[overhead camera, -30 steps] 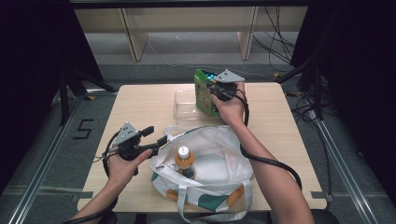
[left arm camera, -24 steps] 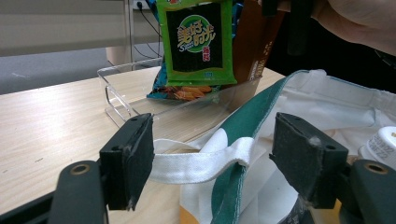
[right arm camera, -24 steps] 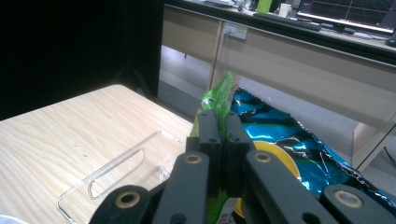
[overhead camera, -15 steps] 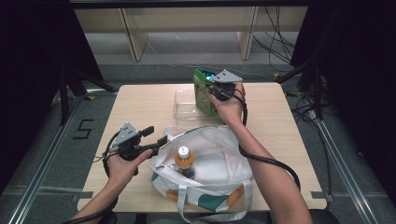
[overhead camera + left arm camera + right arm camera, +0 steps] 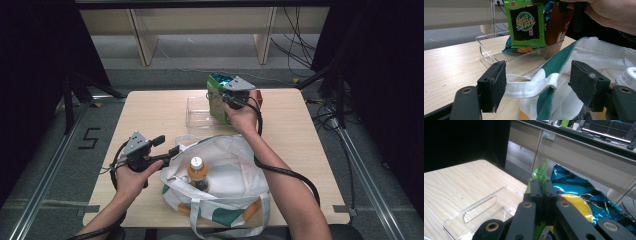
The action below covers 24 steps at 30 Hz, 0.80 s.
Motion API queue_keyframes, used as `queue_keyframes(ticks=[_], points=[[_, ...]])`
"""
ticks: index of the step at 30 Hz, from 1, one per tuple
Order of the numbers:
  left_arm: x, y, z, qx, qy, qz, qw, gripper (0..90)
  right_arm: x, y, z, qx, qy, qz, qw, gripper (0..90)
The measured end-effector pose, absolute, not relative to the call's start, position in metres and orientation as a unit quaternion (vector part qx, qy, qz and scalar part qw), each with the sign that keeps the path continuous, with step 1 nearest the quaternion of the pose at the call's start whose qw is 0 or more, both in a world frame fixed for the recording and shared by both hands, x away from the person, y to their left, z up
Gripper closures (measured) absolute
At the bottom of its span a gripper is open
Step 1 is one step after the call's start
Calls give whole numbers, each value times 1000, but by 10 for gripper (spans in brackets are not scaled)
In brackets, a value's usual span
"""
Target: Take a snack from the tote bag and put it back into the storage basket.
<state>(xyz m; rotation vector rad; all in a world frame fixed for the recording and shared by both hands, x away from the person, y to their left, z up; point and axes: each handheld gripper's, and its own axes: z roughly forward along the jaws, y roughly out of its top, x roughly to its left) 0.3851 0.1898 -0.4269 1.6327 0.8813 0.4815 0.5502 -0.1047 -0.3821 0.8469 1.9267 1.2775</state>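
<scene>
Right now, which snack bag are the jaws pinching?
The green snack packet, the front one in the clear tray. The right gripper has its jaws shut on its top edge. The shiny blue bag behind it stands untouched.

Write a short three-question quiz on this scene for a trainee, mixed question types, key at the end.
1. True or false: the right tongs are shut on the top edge of the green snack packet.
2. Where does the orange-capped bottle stand?
A. in the clear tray
B. in the tote bag
C. on the bare table
3. Fill in: the white strap of the tote bag runs between the open jaws of the ___ tongs.

Key
1. True.
2. B; the clear tray sits farther back, with the snack packets at its right end.
3. left
</scene>
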Motion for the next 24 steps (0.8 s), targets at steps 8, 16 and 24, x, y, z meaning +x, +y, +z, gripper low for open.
queue_keyframes(ticks=[8,16,24], points=[[385,189,-427,697,375,206,575,291,551,-104,-383,302,742,481,357,899],[385,189,-428,698,377,204,574,291,552,-103,-386,294,745,478,360,899],[385,188,-428,698,378,203,574,292,554,-104,-387,281,749,474,367,899]])
